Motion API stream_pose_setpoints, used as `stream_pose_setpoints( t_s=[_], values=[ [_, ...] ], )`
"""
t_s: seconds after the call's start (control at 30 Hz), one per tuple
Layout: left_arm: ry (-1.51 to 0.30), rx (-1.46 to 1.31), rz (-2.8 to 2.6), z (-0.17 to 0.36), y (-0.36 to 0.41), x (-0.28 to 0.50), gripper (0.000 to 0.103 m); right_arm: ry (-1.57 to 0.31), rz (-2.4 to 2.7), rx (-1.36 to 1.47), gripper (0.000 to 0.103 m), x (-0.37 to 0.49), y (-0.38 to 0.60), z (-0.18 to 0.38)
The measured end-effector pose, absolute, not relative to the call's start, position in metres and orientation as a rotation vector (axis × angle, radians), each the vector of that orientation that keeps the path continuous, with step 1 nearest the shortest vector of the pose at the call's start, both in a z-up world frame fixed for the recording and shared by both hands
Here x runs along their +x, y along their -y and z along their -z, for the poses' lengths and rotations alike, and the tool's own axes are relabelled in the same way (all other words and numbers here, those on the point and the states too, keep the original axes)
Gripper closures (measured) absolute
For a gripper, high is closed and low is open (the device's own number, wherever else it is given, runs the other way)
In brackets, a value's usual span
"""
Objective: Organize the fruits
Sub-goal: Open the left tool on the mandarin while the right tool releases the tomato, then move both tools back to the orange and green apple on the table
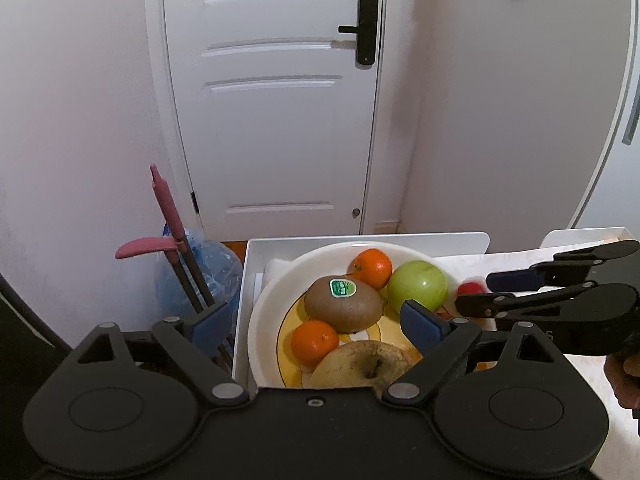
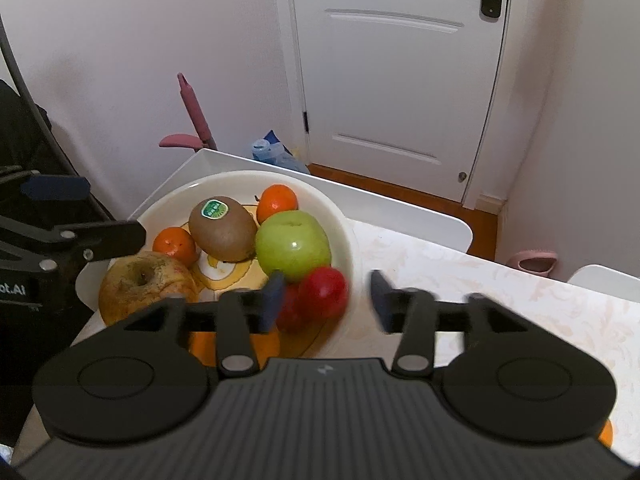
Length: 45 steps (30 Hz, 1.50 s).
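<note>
We see the kiwi (image 2: 222, 227) in the bowl (image 2: 338, 216) on the counter (image 2: 500, 280), lying flat, long side across, sticker up. Our right gripper (image 2: 326, 300) is wide apart around a red fruit (image 2: 324, 290); our left gripper (image 1: 320, 320) is wide apart too.

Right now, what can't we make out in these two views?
- Red fruit: motion-blurred in the right wrist view, kind unclear; whether the right claw touches it is unclear.
- Orange fruit: mostly hidden behind the right claw's body.
- Bowl: near rim hidden by the left claw.

Left tool (image 2: 80, 216) body: partial print "ot.AI"; kiwi (image 2: 222, 228) sticker unreadable.
</note>
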<state>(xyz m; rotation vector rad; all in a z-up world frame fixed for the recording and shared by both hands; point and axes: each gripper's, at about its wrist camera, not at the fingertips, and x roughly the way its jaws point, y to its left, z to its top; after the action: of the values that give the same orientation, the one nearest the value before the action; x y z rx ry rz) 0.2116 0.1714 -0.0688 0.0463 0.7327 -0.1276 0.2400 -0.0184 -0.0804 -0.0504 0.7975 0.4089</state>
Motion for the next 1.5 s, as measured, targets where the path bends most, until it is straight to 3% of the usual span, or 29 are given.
stream_pose_setpoints(
  t_s=[0.1,0.9,1.5],
  values=[
    [-0.741,0.036,0.122,0.071,-0.173,0.210,0.009,-0.759,-0.386,-0.054,0.004,0.233,0.021,0.077],
    [-0.697,0.069,0.086,0.044,-0.147,0.174,0.009,-0.731,-0.288,0.005,0.003,0.181,0.066,0.027],
    [-0.653,0.062,0.089,0.019,-0.045,0.115,0.009,-0.719,-0.214,0.029,0.003,0.112,0.199,0.008]
  ],
)
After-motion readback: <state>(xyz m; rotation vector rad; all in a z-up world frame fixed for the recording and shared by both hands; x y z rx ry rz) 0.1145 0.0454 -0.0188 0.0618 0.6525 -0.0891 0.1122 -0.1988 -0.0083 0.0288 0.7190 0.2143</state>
